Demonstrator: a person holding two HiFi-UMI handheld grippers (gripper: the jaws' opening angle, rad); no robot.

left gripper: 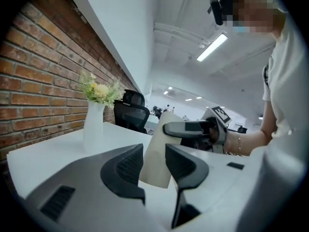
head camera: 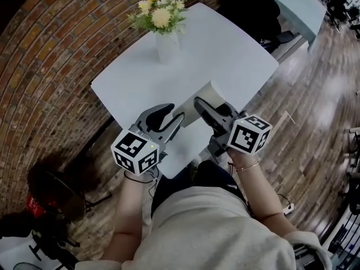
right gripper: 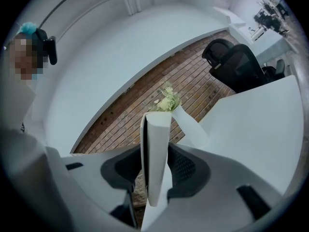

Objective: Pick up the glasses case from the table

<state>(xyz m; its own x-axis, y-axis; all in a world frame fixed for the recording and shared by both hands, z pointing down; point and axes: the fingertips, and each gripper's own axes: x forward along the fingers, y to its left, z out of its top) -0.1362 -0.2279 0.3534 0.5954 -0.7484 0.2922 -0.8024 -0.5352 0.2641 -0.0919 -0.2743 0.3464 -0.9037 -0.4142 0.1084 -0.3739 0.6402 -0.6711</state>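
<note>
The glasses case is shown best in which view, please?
The left gripper view: the case shows its broad face, between the jaws. The head view has the left gripper and right gripper covering part of it; the right gripper view shows only its edge.

No words, brands or numbers legible in any view. Only signs, lower centre of the head view: black-and-white square markers on the marker cube (head camera: pixel 135 151) of the left gripper (head camera: pixel 171 116) and the marker cube (head camera: pixel 249 134) of the right gripper (head camera: pixel 211 107).
</note>
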